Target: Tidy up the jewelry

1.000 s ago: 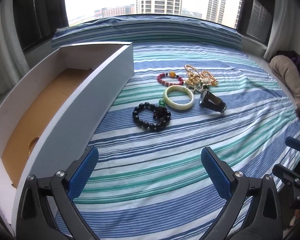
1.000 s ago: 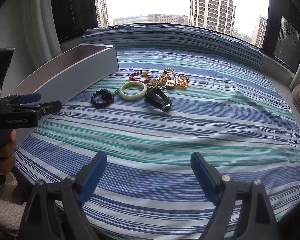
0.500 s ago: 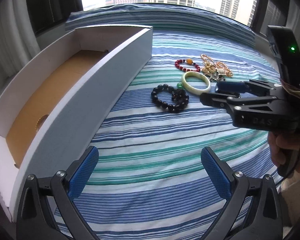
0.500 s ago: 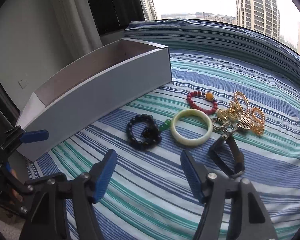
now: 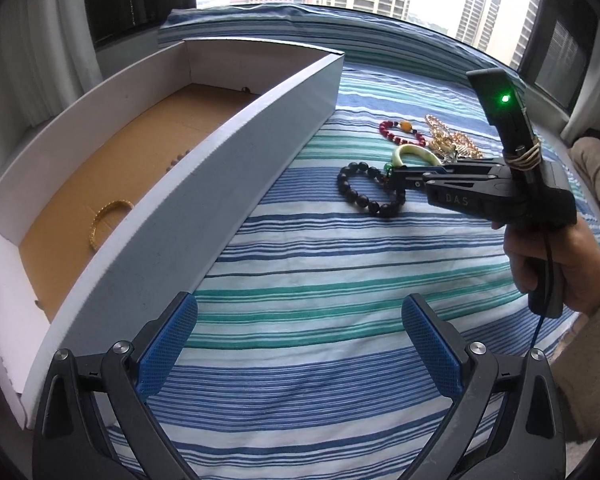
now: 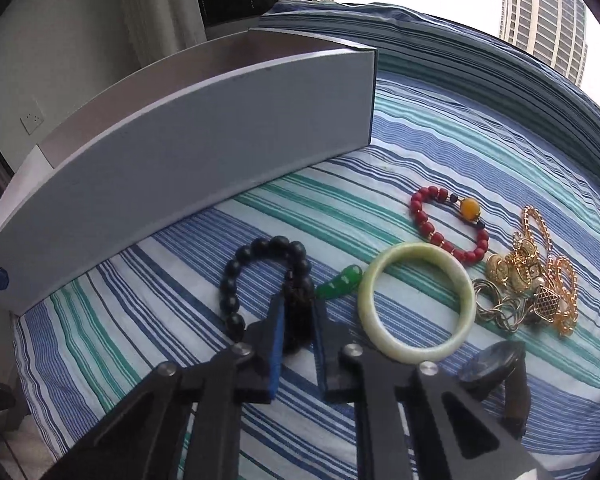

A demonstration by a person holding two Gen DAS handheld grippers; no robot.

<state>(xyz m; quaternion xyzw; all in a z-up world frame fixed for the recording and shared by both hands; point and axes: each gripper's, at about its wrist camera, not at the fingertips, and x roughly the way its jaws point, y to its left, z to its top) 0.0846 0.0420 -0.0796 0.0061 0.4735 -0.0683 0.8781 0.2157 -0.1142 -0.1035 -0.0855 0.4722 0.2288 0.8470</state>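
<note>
A black bead bracelet [image 6: 244, 264] with a green charm [image 6: 338, 286] lies on the striped bedspread; it also shows in the left wrist view [image 5: 354, 190]. My right gripper [image 6: 296, 304] has closed on the bracelet's near side, still down on the cloth; it shows in the left wrist view [image 5: 396, 178]. My left gripper [image 5: 300, 332] is open and empty, low over the bedspread beside the box. A pale jade bangle [image 6: 416, 300], a red bead bracelet [image 6: 440, 224], gold chains [image 6: 536, 280] and a black watch [image 6: 496, 364] lie to the right.
A long white cardboard box [image 5: 228, 152] stands on the left, open on top, with a gold bangle [image 5: 108, 220] on its brown floor. Its tall side wall [image 6: 180, 152] rises just behind the jewelry. Windows and curtains are beyond the bed.
My right gripper has moved forward to the black bead bracelet and closed its fingers on it. The left gripper has edged closer to the box and stayed open.
</note>
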